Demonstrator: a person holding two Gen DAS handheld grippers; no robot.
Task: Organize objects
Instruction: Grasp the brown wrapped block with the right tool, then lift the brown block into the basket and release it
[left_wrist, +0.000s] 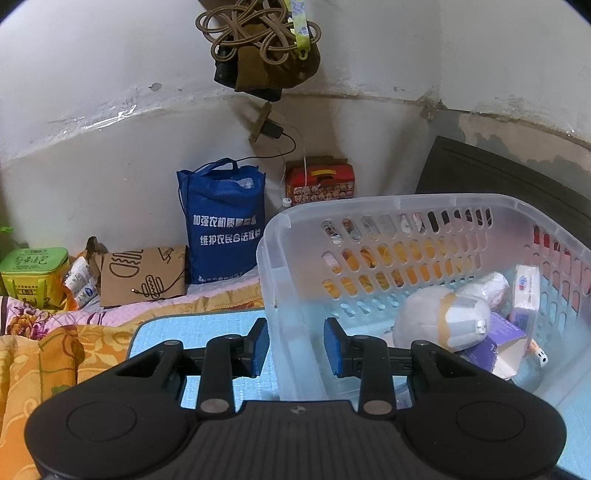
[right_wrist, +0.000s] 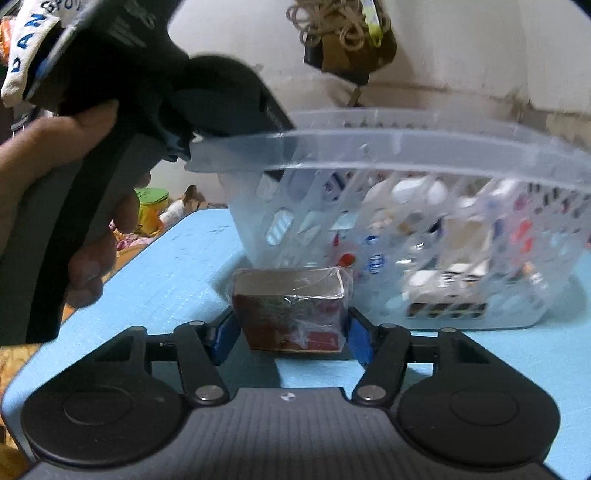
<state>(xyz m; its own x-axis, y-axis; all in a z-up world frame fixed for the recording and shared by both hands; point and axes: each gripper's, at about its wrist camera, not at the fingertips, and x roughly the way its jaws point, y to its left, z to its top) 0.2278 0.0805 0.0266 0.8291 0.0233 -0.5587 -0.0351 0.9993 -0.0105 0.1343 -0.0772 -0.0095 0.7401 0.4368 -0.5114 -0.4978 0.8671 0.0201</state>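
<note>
A clear plastic basket (left_wrist: 406, 201) stands on the light blue table top (left_wrist: 207, 328). Inside it lie a white plush toy (left_wrist: 443, 325), a tissue pack (left_wrist: 526, 291) and a purple box (left_wrist: 498, 339). My left gripper (left_wrist: 295, 349) straddles the basket's near corner wall and is shut on it. The right wrist view shows that gripper at the rim of the basket (right_wrist: 406, 147), held by a hand (right_wrist: 44, 155). A red box wrapped in clear film (right_wrist: 291, 314) sits on the table in front of the basket. My right gripper (right_wrist: 291, 338) has a blue pad against each side of it.
Along the wall behind stand a blue cloth bag (left_wrist: 225, 221), a red carton (left_wrist: 319, 184), a brown paper bag (left_wrist: 144, 277) and a green tin (left_wrist: 33, 273). Flowered bedding (left_wrist: 55, 350) lies left of the table. A bundle of cord (left_wrist: 258, 37) hangs on the wall above.
</note>
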